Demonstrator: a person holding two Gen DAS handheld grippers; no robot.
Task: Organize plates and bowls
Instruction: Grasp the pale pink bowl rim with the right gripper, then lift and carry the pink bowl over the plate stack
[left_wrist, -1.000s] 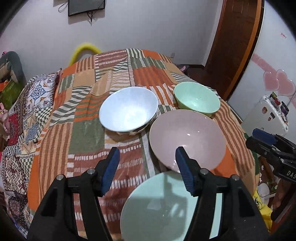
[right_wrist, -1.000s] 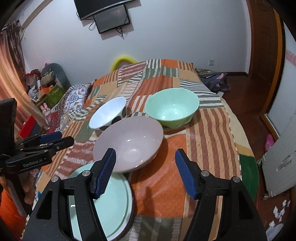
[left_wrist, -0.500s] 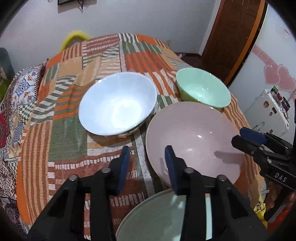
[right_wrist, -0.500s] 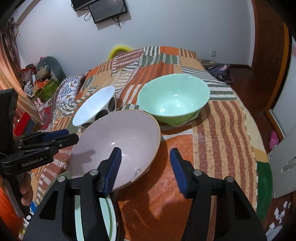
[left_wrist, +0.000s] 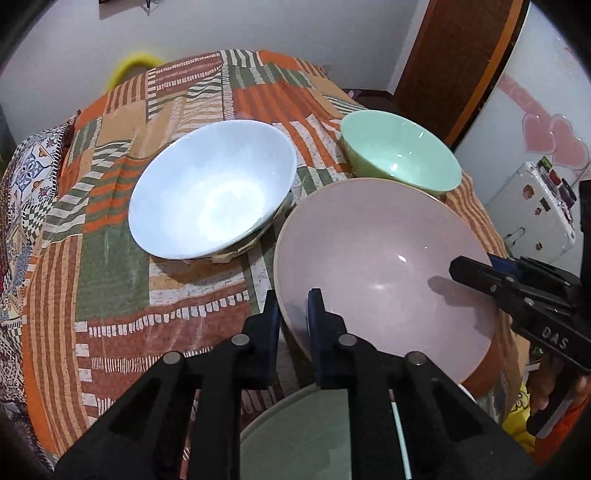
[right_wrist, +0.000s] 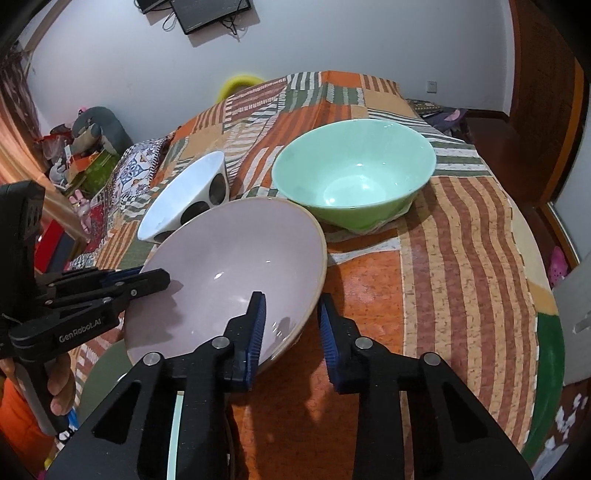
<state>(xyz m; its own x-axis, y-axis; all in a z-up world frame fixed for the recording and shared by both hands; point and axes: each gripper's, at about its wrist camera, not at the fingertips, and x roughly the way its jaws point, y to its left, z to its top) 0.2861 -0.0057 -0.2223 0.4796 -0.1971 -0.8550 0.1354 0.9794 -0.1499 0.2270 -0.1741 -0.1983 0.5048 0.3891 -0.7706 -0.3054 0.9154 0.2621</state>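
Pink bowl (left_wrist: 384, 266) between both clamped grippers

Home bedroom: patchwork-covered bed (right_wrist: 461, 258), wall-mounted television (right_wrist: 210, 13), wooden door (left_wrist: 454, 62).

Pink bowl (left_wrist: 384, 266), mint bowl (left_wrist: 400, 151), white bowl (left_wrist: 210, 188), orange striped patchwork cloth (left_wrist: 110, 258)

We look from the left wrist, steeply down and close, over the near-left rim of the pink bowl (left_wrist: 388, 273). From the right wrist we face the same bowl's near-right rim (equally close). Both views share the pink bowl, white bowl (left_wrist: 210, 188), green bowl (right_wrist: 354, 173) and patchwork bed (right_wrist: 461, 258).
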